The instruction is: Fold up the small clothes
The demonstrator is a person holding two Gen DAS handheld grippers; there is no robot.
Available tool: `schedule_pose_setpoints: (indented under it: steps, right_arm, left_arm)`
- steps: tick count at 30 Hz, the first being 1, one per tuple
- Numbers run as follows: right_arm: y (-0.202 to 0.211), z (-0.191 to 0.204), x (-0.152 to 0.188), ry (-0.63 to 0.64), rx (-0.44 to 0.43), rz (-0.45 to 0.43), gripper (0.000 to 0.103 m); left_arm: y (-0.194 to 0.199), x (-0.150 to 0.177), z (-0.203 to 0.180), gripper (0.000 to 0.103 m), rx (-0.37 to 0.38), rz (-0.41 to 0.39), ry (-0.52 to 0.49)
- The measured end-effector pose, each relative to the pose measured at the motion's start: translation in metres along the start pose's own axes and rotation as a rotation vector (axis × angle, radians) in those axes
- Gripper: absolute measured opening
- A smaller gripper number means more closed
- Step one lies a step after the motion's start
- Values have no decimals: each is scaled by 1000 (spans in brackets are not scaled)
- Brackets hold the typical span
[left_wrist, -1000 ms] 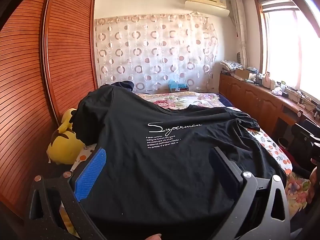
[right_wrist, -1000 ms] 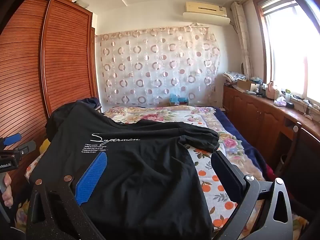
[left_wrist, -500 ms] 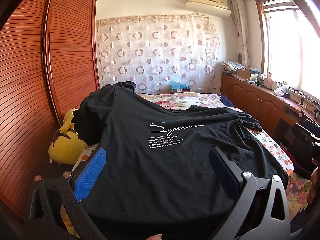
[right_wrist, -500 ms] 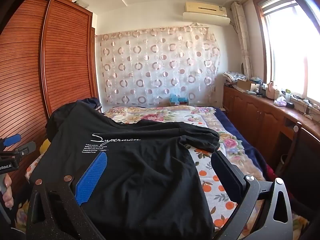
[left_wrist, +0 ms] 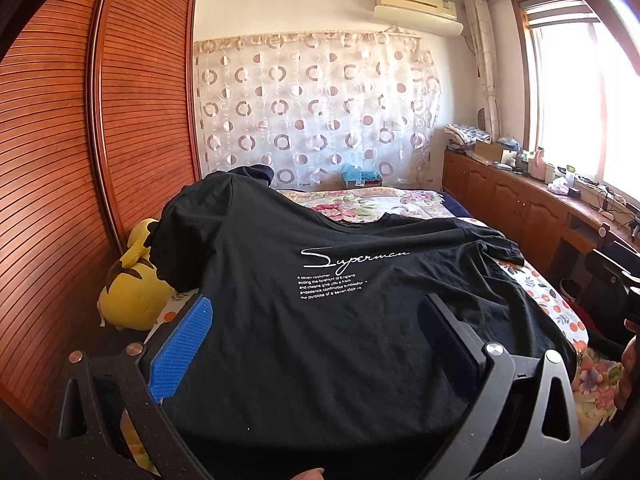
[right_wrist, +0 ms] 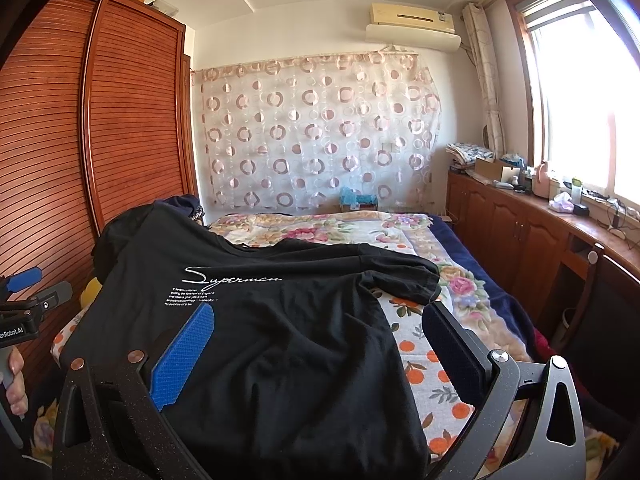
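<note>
Black T-shirt (left_wrist: 320,320) lies spread, print up, across the near end of the bed (right_wrist: 432,364). Left tongs (left_wrist: 316,340) and right tongs (right_wrist: 320,348) both gape wide, empty, above the hem. Judged step: approach; next move calls for pinching the hem.

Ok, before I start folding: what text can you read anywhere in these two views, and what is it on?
"Superman": white script on the black T-shirt spread on the bed.
Five small white lines under it: too small to read reliably.
"...nRoboLAI": white label on the left gripper's body, at the edge of the right wrist view, its start cut off.
Air conditioner: small marks, unreadable.
</note>
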State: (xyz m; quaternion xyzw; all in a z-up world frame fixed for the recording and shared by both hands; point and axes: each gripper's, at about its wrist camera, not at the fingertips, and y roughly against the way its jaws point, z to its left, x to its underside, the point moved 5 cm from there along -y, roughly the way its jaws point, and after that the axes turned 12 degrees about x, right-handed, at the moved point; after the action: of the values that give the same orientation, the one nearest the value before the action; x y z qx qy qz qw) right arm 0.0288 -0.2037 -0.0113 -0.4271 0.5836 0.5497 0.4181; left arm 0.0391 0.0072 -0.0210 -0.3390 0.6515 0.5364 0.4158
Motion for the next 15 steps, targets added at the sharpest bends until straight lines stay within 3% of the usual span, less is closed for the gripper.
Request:
schedule_pose_setpoints:
  steps: [15]
  right_arm:
    - [-1, 1, 1, 4, -2, 0, 103]
  left_arm:
    - [-1, -5, 4, 103, -8, -8, -1]
